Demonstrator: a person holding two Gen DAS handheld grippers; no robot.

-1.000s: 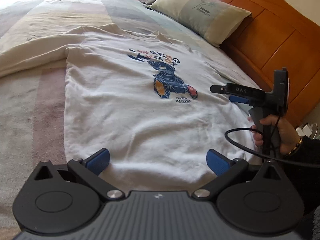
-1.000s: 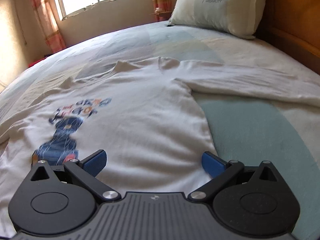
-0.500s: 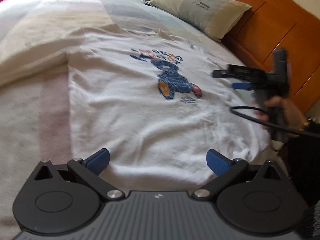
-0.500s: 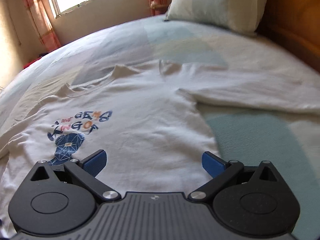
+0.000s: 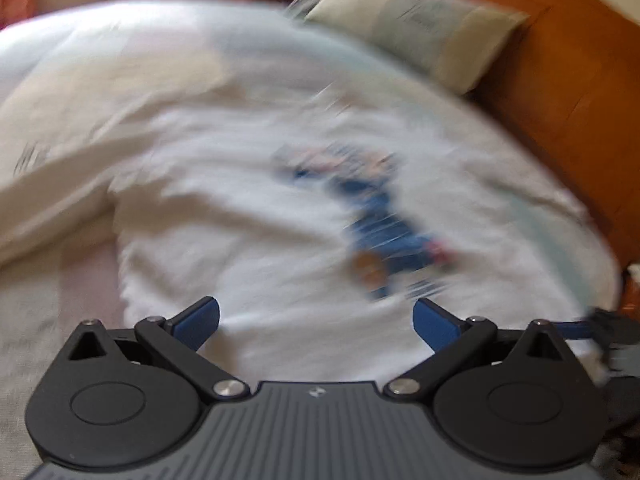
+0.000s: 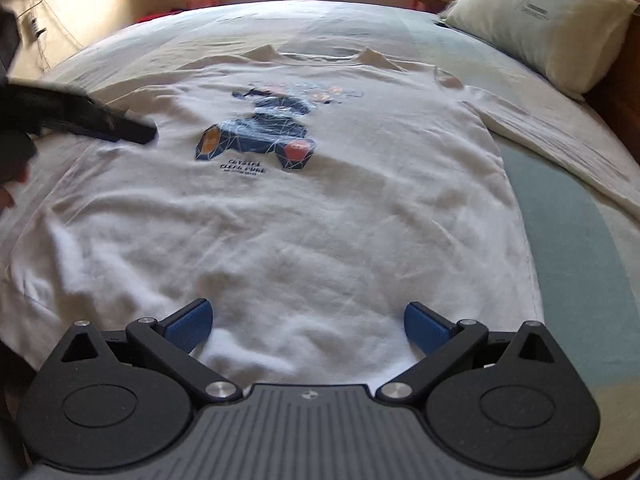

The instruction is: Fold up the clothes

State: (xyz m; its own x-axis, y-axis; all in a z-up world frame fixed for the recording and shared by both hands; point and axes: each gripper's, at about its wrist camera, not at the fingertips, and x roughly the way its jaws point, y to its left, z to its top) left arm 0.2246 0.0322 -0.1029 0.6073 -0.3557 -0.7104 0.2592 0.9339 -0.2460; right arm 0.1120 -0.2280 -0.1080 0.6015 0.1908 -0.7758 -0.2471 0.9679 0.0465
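Sweatshirt (image 6: 280, 208) lies flat, print side up, across the bed (image 6: 568, 216), collar at the far end and hem nearest the cameras. Its long sleeve (image 6: 560, 136) stretches off to the right toward the pillow (image 6: 536, 20). Right gripper (image 6: 306, 322) hangs over the hem, fingers (image 6: 188, 324) spread wide and holding nothing. Left gripper (image 5: 316, 320) sits over the shirt's near left part, its fingers (image 5: 198, 320) likewise wide apart and empty; that view is blurred. A wooden headboard (image 5: 560, 80) stands behind the pillow.
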